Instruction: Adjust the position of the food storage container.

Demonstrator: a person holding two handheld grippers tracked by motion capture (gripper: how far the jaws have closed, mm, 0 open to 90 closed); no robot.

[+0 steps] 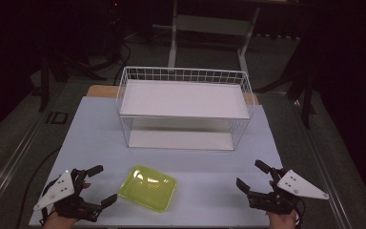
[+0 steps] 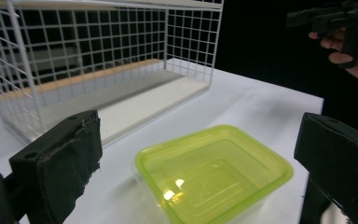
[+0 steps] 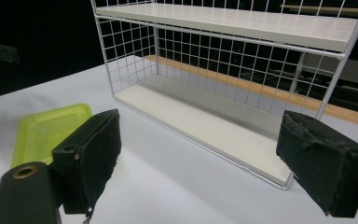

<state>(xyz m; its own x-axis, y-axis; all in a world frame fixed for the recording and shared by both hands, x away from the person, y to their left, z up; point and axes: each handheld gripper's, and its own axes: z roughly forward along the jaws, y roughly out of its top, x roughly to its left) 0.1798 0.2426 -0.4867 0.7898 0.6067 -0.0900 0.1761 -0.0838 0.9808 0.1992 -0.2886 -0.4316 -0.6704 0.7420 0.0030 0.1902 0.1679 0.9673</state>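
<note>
Container-wise, the likely target is that lime-green translucent plastic tub (image 1: 147,188), sitting empty on the desk (image 1: 209,162) just in front of the rack, nearer the left hand.

Biggest thing is the white wire-grid rack (image 1: 185,107) with two flat white shelves, standing at the back of the pale matte desk.

Left hand-held gripper (image 1: 95,185) hovers just beside the tub, jaws spread wide, nothing in them. Right hand-held gripper (image 1: 253,174) is well apart, also released.

My guess: pinch one thin rim wall squarely, since the glossy plastic looks slippery and flexy.
</note>
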